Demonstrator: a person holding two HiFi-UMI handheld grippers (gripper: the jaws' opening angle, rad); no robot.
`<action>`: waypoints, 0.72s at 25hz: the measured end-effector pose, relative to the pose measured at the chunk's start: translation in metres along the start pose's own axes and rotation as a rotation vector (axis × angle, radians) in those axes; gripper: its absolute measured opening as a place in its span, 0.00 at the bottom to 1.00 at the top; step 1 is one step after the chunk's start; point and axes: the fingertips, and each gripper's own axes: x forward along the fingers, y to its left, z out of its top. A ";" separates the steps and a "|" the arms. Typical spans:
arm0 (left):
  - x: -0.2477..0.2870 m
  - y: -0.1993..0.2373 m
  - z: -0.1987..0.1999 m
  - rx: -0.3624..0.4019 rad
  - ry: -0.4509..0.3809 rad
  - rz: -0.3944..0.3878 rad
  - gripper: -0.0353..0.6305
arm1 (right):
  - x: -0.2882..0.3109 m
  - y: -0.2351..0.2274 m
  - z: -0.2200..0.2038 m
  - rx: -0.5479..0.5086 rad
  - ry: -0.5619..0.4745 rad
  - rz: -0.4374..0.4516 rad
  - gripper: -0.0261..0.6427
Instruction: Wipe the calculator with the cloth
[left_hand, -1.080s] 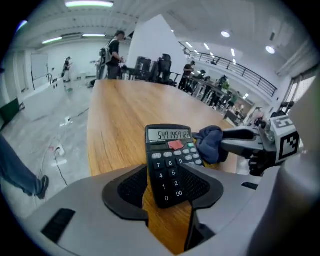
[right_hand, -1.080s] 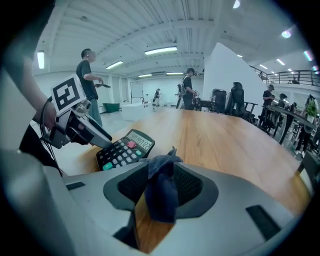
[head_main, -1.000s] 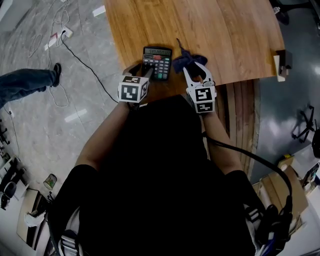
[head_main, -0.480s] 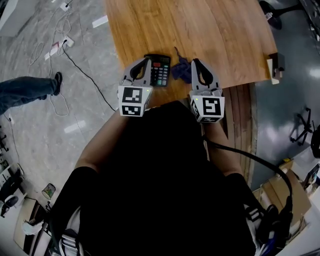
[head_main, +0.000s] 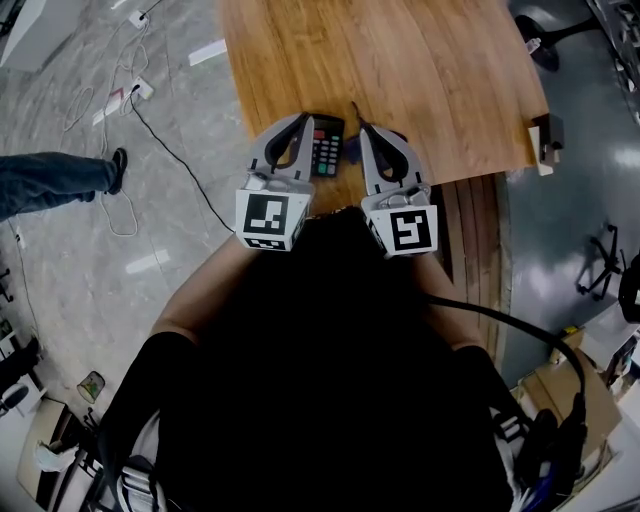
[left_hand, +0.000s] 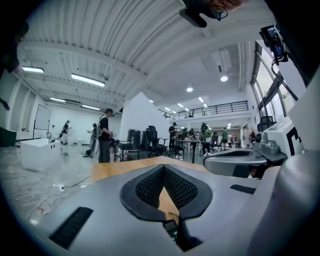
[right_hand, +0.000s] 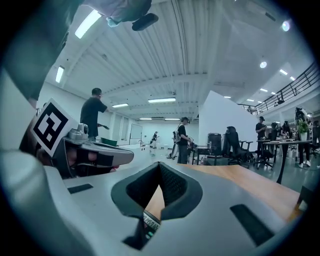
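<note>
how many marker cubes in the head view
2. The left gripper carries one cube, left of the calculator; the right gripper carries the other cube, on the calculator's right. None seems hidden.

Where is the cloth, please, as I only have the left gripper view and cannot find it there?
Observer: In the head view the dark blue cloth lies on the table just right of the calculator, partly behind the right gripper.
Operator: Is the right gripper holding it?
Observer: No; the right gripper view shows its jaws together with nothing between them.
Operator: Is anyone close by?
Observer: A person's leg in jeans shows on the floor left of the table.
</note>
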 end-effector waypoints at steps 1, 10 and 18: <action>-0.001 -0.002 -0.001 0.000 0.000 -0.001 0.06 | 0.000 0.001 -0.002 0.006 0.004 0.002 0.06; -0.005 -0.007 -0.009 0.004 0.021 0.004 0.06 | -0.001 -0.001 -0.006 0.038 0.016 -0.013 0.06; -0.003 -0.006 -0.010 -0.007 0.033 -0.003 0.06 | 0.002 0.003 -0.002 0.030 0.013 -0.003 0.06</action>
